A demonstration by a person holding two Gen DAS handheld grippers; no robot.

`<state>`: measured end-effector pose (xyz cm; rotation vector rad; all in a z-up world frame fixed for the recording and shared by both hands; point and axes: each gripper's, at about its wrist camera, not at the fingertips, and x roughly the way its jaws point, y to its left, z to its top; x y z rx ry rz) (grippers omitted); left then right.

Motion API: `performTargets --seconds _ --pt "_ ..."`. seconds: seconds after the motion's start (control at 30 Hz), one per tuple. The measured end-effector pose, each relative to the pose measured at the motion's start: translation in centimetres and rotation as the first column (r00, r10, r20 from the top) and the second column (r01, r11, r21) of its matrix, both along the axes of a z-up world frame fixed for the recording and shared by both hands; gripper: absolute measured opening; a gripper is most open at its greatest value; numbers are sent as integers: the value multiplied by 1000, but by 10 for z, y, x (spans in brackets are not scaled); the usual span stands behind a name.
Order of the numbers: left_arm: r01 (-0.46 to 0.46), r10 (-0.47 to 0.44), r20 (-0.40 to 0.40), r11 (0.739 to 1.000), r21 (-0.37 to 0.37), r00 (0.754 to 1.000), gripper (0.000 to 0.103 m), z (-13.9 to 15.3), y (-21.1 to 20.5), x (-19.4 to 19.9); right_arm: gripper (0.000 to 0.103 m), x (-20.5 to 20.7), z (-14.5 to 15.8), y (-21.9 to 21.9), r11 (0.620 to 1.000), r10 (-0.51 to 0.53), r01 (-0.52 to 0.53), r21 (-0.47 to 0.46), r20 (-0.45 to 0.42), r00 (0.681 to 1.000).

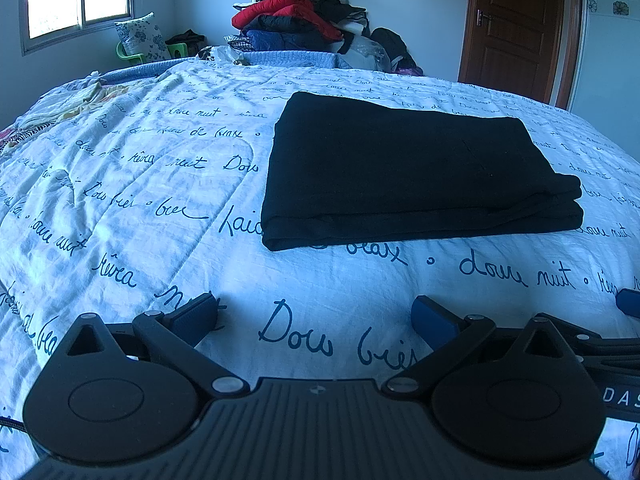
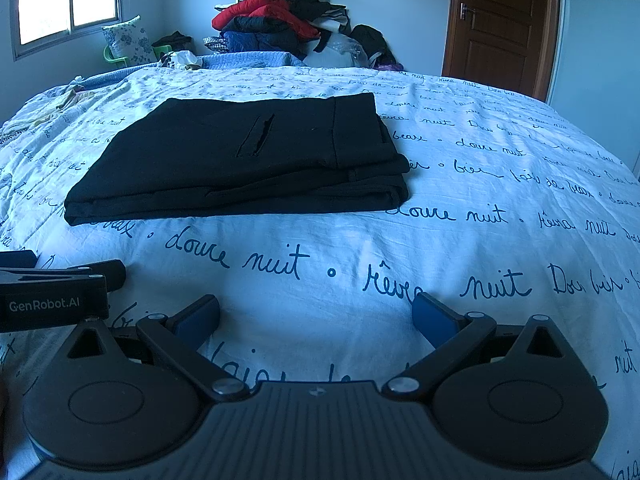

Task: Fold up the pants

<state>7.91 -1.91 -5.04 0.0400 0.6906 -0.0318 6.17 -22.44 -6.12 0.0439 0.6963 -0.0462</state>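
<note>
Matte black ribbed left gripper (image 1: 314,316) and right gripper (image 2: 316,314), silver screws, blue finger pads (image 2: 434,320), white "GenRobot.AI" lettering.

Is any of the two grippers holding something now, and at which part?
Nothing is held. The left gripper and the right gripper are both open over the bedspread, apart from the folded black pants.

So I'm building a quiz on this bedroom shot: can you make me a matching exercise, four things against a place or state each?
Things:
1. black pants
2. red jacket
3. wooden door
4. left gripper

Descriptions:
A. shut, far right
B. folded flat on the bedspread
C. jaws open, holding nothing
D. on the clothes pile by the far wall

Pairs: 1-B, 2-D, 3-A, 4-C
</note>
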Motion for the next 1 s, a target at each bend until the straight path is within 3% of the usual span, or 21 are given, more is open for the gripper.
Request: performTargets --seconds 1.0 --pt "1 -1 0 1000 -8 1000 103 0 1 0 103 0 0 0 1000 0 0 1 0 1000"
